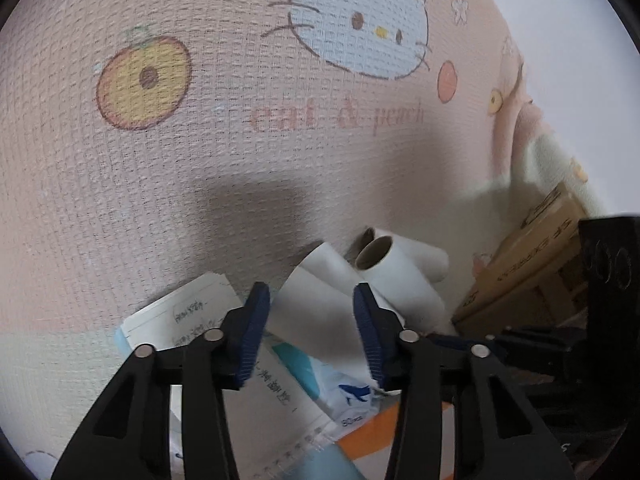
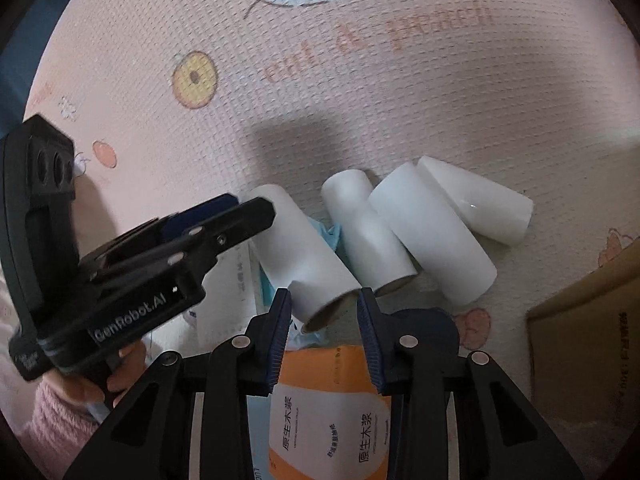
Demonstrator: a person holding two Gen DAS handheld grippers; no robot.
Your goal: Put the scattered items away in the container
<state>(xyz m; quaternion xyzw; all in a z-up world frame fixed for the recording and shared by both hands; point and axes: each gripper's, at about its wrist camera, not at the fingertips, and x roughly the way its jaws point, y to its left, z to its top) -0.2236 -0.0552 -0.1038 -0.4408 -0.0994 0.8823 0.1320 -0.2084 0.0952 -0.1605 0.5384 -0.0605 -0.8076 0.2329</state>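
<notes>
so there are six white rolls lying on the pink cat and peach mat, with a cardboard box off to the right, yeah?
Not quite: there are four white rolls, not six. The right wrist view shows them lying side by side on the pink cat and peach mat. The cardboard box is indeed off to the right.

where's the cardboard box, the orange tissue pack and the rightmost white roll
cardboard box (image 2: 588, 344): right wrist view, its brown side.
orange tissue pack (image 2: 332, 364): right wrist view, orange top edge.
rightmost white roll (image 2: 480, 204): right wrist view, middle of its white side.
</notes>
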